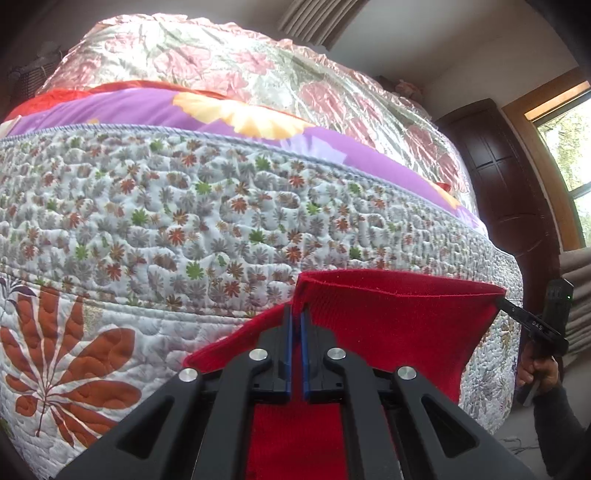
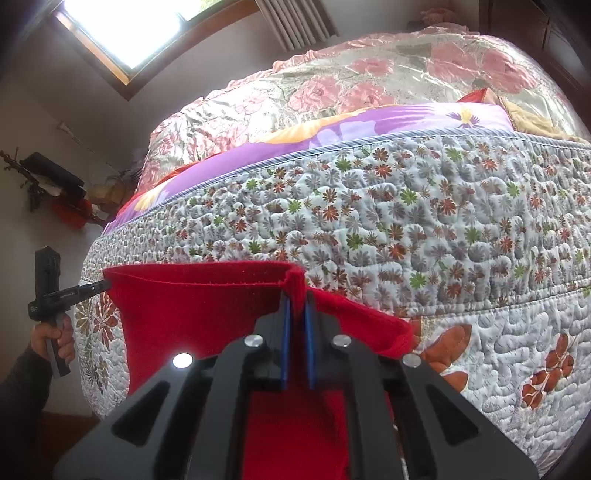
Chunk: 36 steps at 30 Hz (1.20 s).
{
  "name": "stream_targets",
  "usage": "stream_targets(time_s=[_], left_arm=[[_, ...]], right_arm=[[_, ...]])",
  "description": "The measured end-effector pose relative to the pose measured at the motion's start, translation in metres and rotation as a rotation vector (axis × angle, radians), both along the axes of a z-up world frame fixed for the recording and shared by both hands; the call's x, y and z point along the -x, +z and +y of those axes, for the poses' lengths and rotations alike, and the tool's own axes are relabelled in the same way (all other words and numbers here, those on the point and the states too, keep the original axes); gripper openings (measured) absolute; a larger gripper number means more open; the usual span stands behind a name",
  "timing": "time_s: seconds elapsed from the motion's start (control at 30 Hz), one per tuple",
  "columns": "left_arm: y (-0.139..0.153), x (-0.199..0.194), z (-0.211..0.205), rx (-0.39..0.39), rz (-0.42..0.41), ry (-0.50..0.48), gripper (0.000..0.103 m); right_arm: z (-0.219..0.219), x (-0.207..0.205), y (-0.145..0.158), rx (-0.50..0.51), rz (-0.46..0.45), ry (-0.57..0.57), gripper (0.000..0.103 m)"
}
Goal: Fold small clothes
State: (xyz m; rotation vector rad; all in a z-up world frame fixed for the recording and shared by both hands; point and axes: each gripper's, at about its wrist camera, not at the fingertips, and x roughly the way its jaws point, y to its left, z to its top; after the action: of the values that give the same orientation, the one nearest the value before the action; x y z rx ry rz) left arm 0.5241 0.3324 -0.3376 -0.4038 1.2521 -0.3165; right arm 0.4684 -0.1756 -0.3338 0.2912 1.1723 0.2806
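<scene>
A home bedroom: quilted bed, curtained window.

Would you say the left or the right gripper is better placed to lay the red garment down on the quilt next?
Neither clearly: the left gripper and right gripper each pinch a top corner of the red garment, its hem stretched level between them over the quilt. Probably lower both together.

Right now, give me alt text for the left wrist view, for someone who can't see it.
A black two-finger left tool is shut on the hemmed top edge of a red knit garment, held stretched in front of a bed with a quilted floral bedspread. At the far right, a hand's right tool grips the garment's other corner.
</scene>
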Motion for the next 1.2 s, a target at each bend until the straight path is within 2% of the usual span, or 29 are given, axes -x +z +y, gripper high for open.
stream_targets(time_s=[0.3,0.37,0.4,0.43,0.47,0.57,0.63,0.7,0.77,0.83,0.9,0.93,1.0,1.07,1.2], left_arm=[[-0.046,-0.019,0.005,-0.010,0.050,0.021,0.005],[-0.047,-0.018,0.008,-0.023,0.050,0.050,0.018],[-0.039,-0.013,0.012,-0.045,0.026,0.081,0.023],[-0.031,-0.010,0.014,-0.082,-0.010,0.108,0.033],[-0.020,-0.004,0.013,-0.105,-0.046,0.112,0.033],[0.004,0.015,0.001,-0.017,-0.115,0.082,0.033],[0.001,0.022,-0.016,0.066,-0.112,0.035,0.033],[-0.014,0.023,-0.030,0.115,-0.082,-0.003,0.033],[-0.032,0.021,-0.038,0.097,-0.048,-0.022,0.033],[-0.049,0.017,-0.038,0.086,-0.015,-0.012,0.032],[-0.055,0.017,-0.029,0.119,-0.002,0.010,0.029],[-0.051,0.019,-0.026,0.128,-0.011,0.020,0.030],[-0.033,0.033,-0.019,0.166,-0.050,0.025,0.031],[-0.016,0.053,-0.016,0.215,-0.074,0.015,0.031],[-0.011,0.110,-0.019,0.309,-0.036,-0.033,0.031]], right_arm=[[0.003,-0.029,-0.047,0.020,0.048,0.007,0.008],[0.003,-0.028,-0.050,0.038,0.044,-0.004,0.020],[-0.001,-0.026,-0.047,0.035,0.027,-0.029,0.030],[-0.006,-0.021,-0.041,0.028,0.007,-0.066,0.033],[-0.010,-0.016,-0.035,0.008,-0.009,-0.093,0.033],[-0.008,-0.002,-0.022,-0.032,-0.039,-0.098,0.033],[0.004,-0.001,-0.028,-0.054,-0.020,-0.063,0.030],[0.016,-0.006,-0.041,-0.050,0.006,-0.024,0.029],[0.018,-0.012,-0.059,-0.042,0.032,-0.027,0.026],[0.011,-0.015,-0.072,-0.047,0.042,-0.055,0.016],[0.008,-0.013,-0.069,-0.064,0.043,-0.067,0.017],[0.009,-0.008,-0.061,-0.058,0.028,-0.062,0.022],[0.016,0.009,-0.041,-0.054,0.001,-0.027,0.027],[0.025,0.035,-0.026,-0.046,-0.002,0.029,0.027],[0.040,0.096,-0.030,-0.017,0.070,0.089,0.027]])
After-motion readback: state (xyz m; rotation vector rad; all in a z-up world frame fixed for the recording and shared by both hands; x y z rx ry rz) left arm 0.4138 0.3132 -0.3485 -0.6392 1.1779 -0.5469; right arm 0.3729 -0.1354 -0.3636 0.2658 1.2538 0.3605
